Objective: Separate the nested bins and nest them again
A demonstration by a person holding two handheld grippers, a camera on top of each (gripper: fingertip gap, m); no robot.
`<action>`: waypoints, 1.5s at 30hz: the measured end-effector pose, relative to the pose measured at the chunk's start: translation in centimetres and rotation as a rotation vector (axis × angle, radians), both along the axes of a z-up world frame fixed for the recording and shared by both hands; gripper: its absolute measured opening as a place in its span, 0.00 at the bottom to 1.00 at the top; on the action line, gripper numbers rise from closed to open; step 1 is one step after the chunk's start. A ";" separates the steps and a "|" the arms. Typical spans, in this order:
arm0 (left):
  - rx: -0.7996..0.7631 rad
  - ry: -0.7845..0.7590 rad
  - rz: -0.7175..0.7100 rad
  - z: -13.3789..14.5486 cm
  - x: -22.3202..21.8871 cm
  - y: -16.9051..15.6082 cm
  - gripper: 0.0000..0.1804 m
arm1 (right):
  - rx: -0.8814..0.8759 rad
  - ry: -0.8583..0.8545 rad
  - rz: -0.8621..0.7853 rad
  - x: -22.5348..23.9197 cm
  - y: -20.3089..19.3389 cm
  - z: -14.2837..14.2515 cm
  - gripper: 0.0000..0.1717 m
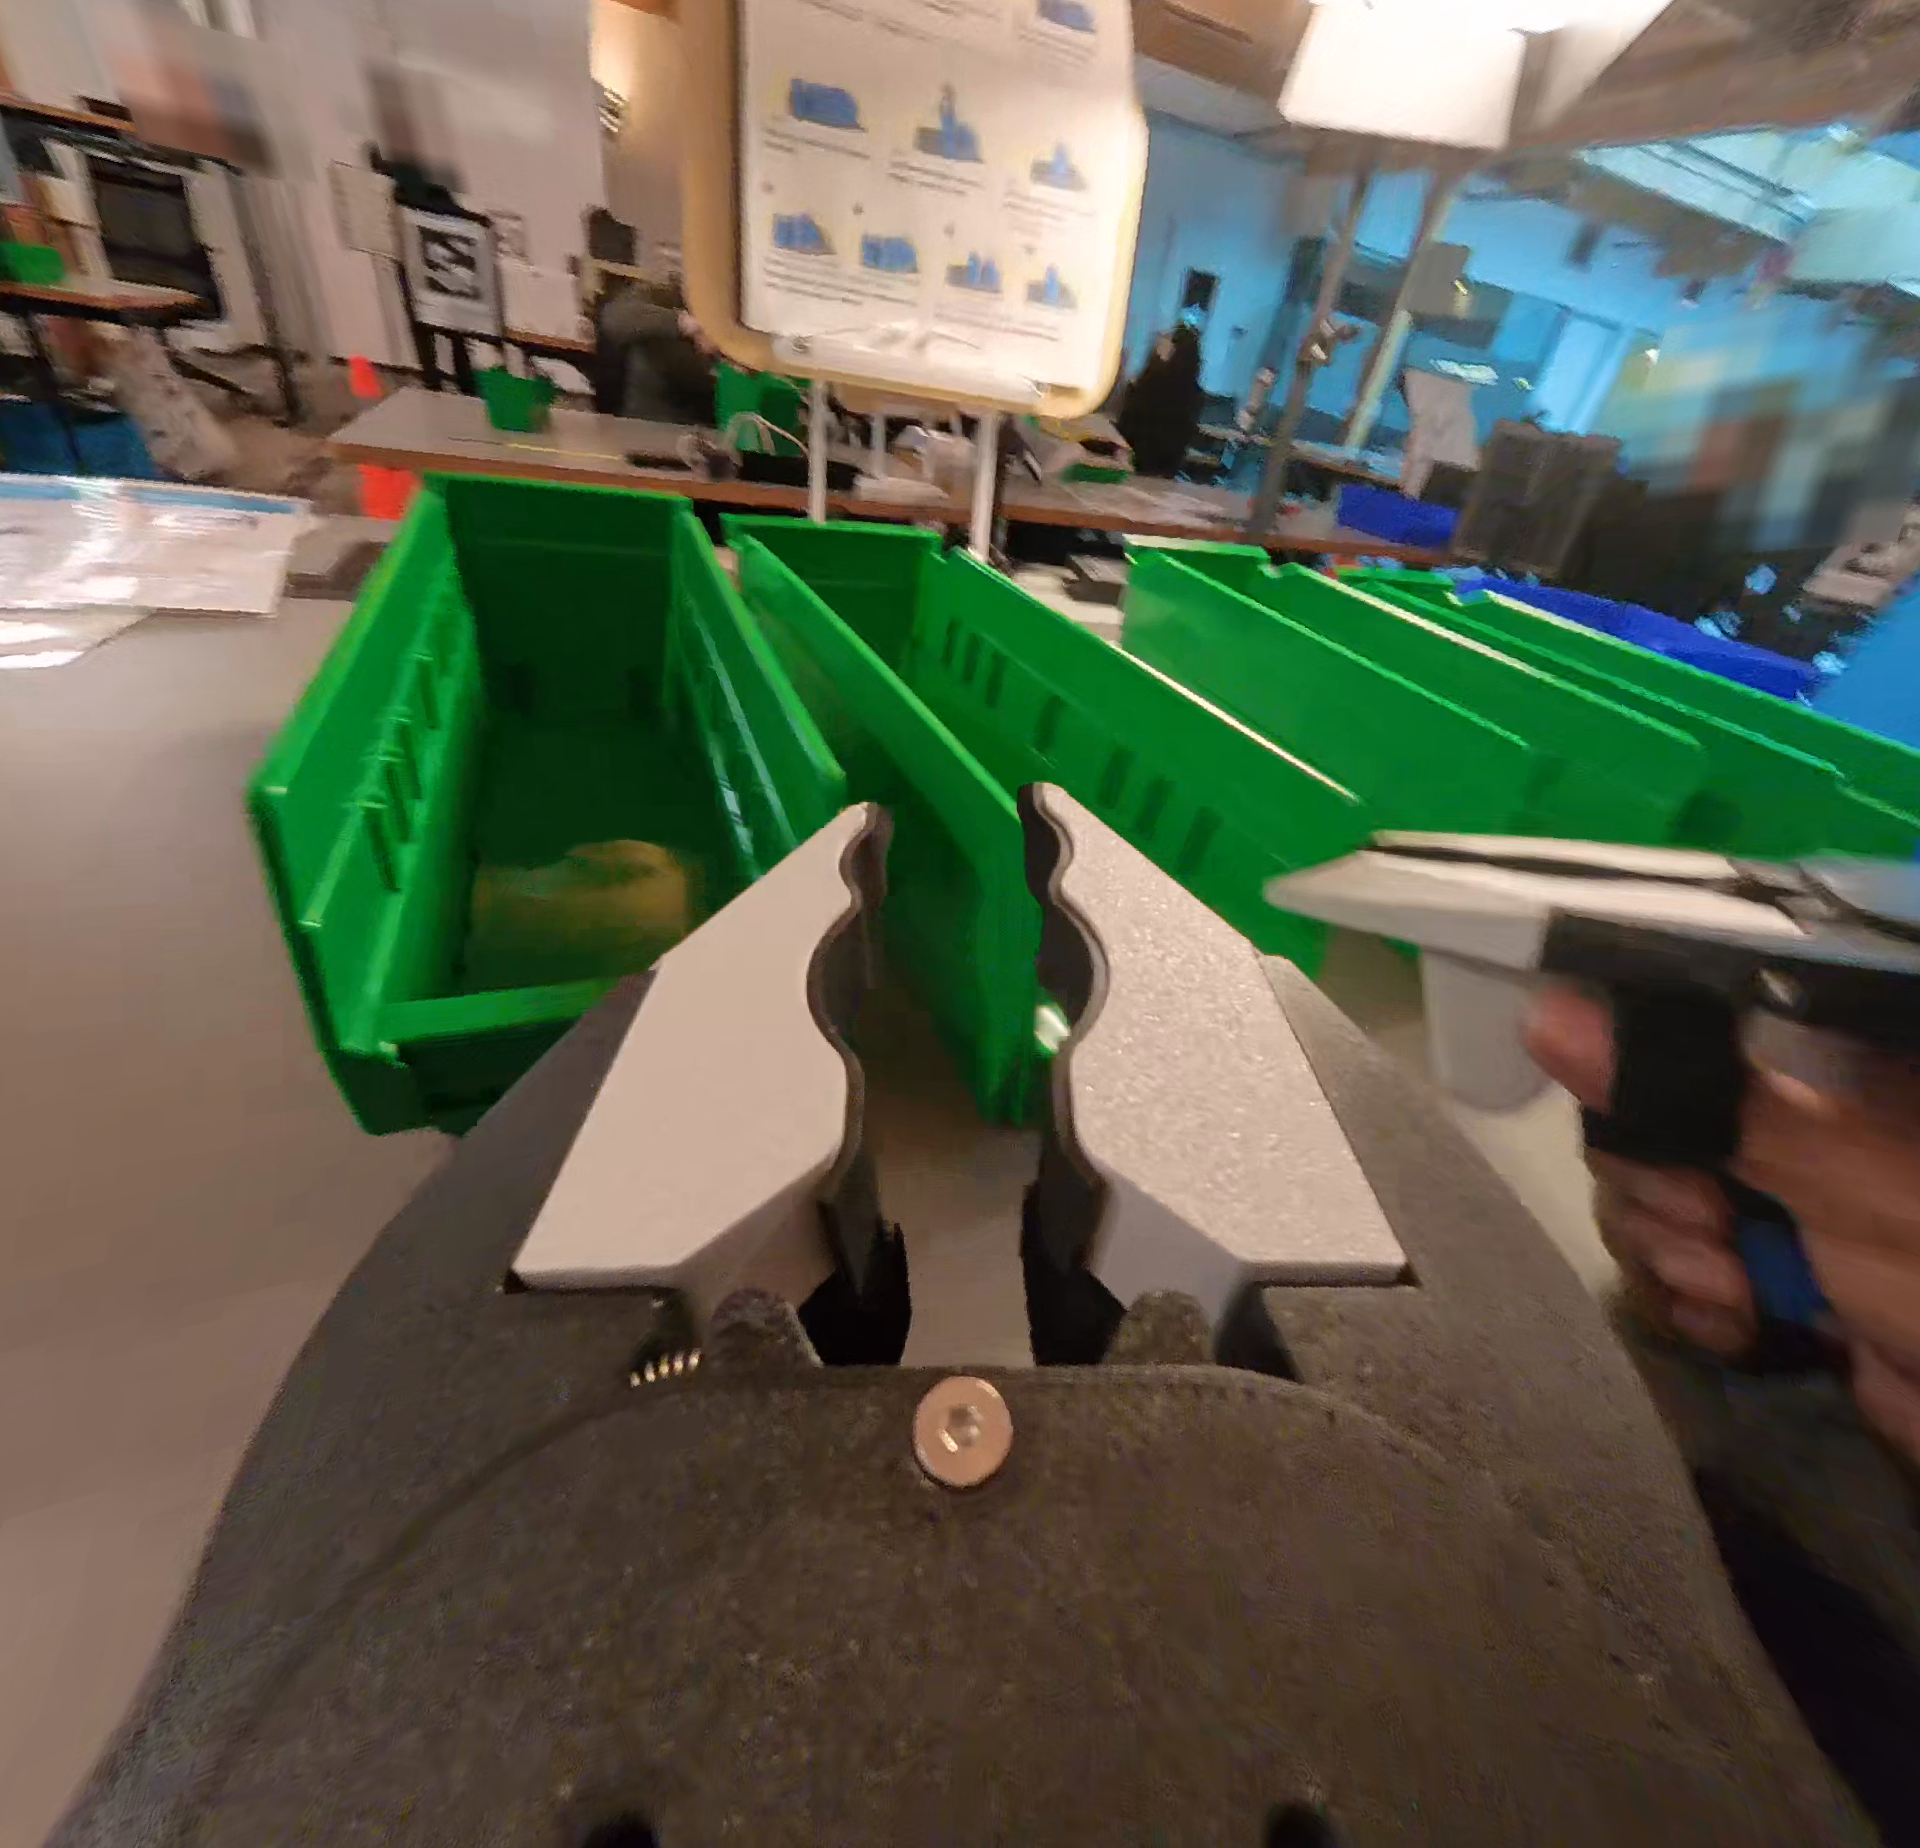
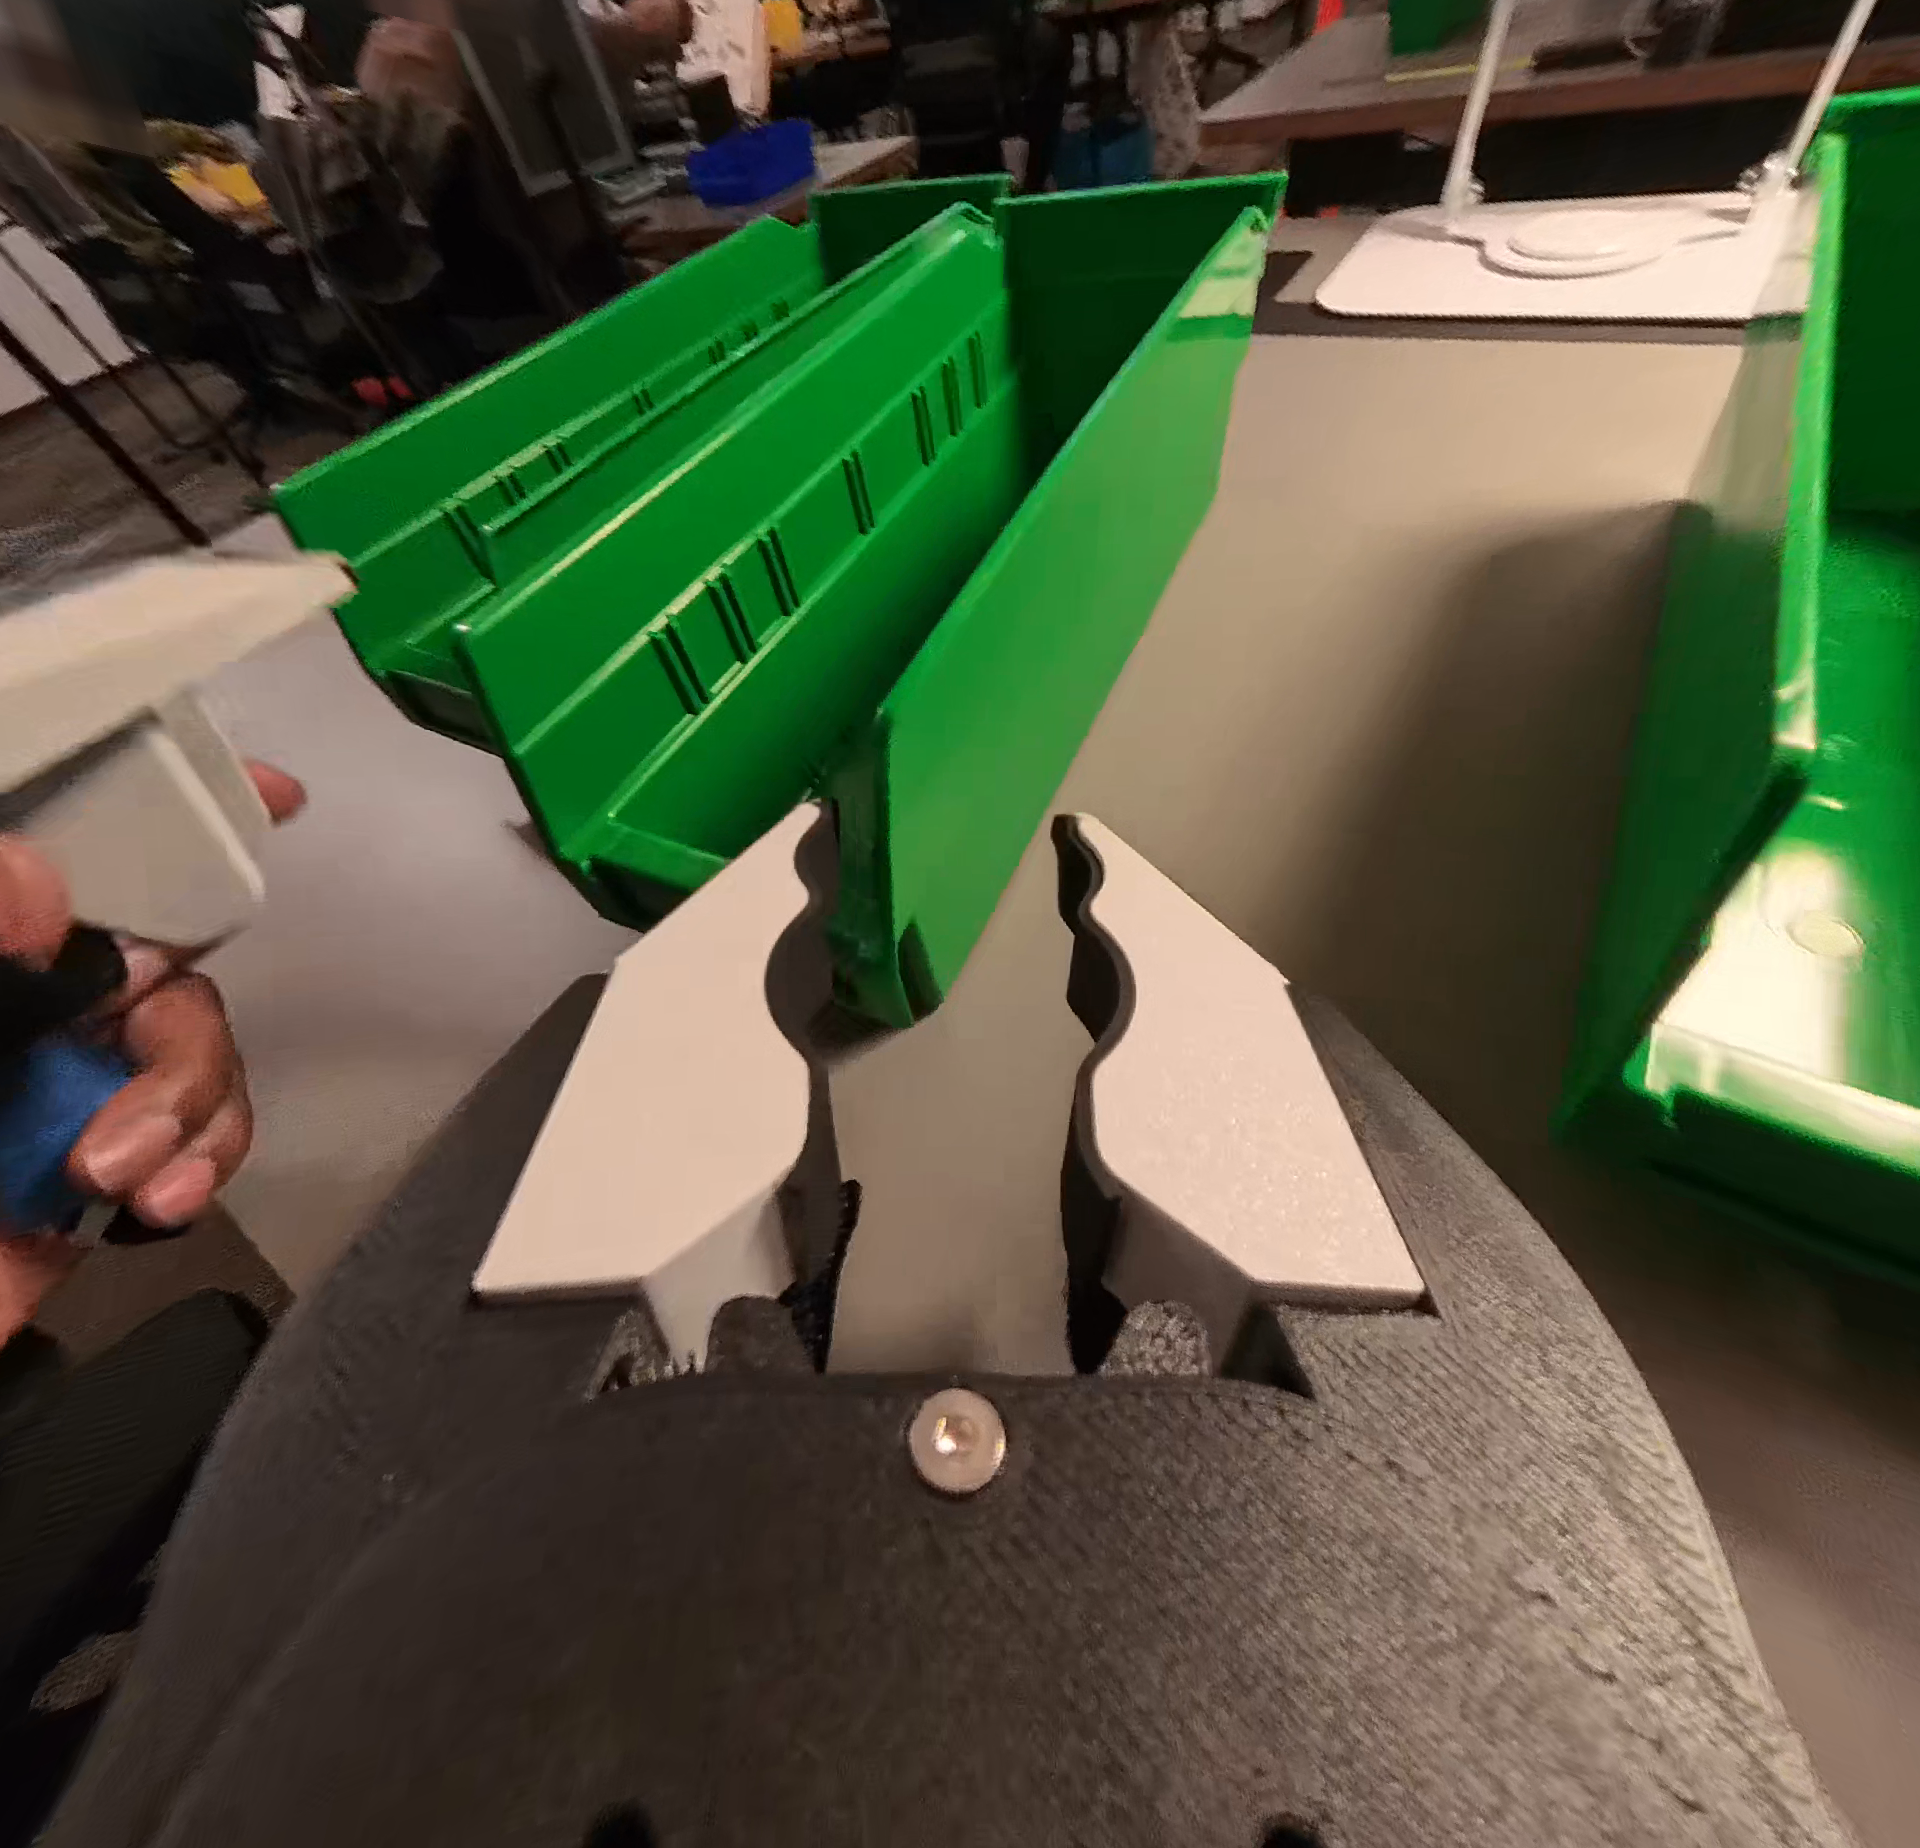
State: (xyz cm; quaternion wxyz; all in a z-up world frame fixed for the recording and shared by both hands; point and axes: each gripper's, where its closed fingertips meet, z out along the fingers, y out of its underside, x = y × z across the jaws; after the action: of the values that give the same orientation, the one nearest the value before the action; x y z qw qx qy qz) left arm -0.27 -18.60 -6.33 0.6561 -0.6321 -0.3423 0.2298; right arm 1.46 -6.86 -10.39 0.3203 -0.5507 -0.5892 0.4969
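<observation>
Bins lie apart on the grey bench [image 2: 1351,551], so separating looks done and nesting comes next, I judge. Nearest, the right hand-held gripper [image 2: 945,832] stands apart astride the corner of a green bin [image 2: 1039,551], pads not pressing; the left hand-held gripper [image 1: 951,811] is likewise apart before another bin [image 1: 935,718]. Farther left, an open bin [image 1: 540,759] appears empty. The next move calls for clamping a wall.
</observation>
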 end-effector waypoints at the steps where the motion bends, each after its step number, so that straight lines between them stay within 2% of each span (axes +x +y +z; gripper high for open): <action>1: -0.030 -0.022 -0.026 -0.7 0.5 0.7 0.14 | 0.005 0.008 0.011 -0.2 -0.1 0.2 0.24; 5: -0.175 -0.081 -0.033 -3.5 0.6 2.8 0.14 | 0.025 -0.012 0.070 -0.6 -1.0 -0.2 0.08; 9: -0.203 -0.080 0.011 -3.3 -0.5 3.8 0.07 | 0.052 -0.016 0.019 -0.3 -0.4 -0.3 0.07; 15: -0.221 -0.144 -0.001 -4.2 -2.3 5.1 0.08 | 0.032 -0.016 0.006 -1.5 1.0 -0.2 0.07; 18: -0.232 -0.153 -0.009 -4.4 -3.1 5.2 0.09 | 0.012 -0.023 0.036 -1.8 0.7 -0.3 0.08; 21: -0.227 -0.152 -0.036 -4.1 -2.5 4.9 0.16 | -0.005 -0.054 0.102 -0.6 -0.1 -0.6 0.23; 23: -0.213 -0.122 -0.043 -3.1 -1.3 4.2 0.18 | 0.007 -0.048 0.142 1.4 0.0 -0.3 0.29; 25: -0.179 -0.079 -0.058 -1.4 0.3 4.0 0.19 | 0.029 -0.012 0.127 3.7 1.8 0.5 0.29; 27: -0.131 -0.051 -0.122 0.2 2.2 5.4 0.20 | 0.062 0.042 0.040 5.8 5.6 1.8 0.29; 30: -0.104 -0.050 -0.268 1.2 4.8 10.2 0.20 | 0.121 0.102 -0.172 8.3 13.8 4.0 0.28; 32: -0.120 -0.062 -0.334 0.7 5.7 13.9 0.21 | 0.160 0.121 -0.302 9.4 18.9 5.1 0.28; 34: -0.163 -0.083 -0.365 -0.4 6.0 17.4 0.23 | 0.164 0.096 -0.351 9.5 21.9 4.8 0.28; 37: -0.239 -0.071 -0.334 -1.9 5.0 21.0 0.27 | 0.159 0.036 -0.362 8.9 24.0 3.3 0.27; 39: -0.259 -0.072 -0.326 -2.4 4.5 22.6 0.28 | 0.155 0.004 -0.331 8.3 24.3 2.3 0.21; 43: -0.300 -0.067 -0.252 -2.8 2.9 24.0 0.26 | 0.134 -0.015 -0.321 7.1 24.8 1.6 0.06; 45: -0.307 -0.067 -0.227 -2.9 2.2 24.3 0.22 | 0.138 -0.014 -0.333 6.5 25.3 1.6 0.05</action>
State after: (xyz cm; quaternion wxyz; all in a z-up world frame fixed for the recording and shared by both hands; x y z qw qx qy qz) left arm 1.95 5.73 -9.22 0.5619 -0.7667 -0.2513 0.1824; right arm 7.91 18.40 -8.83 0.4309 -0.6208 -0.5249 0.3916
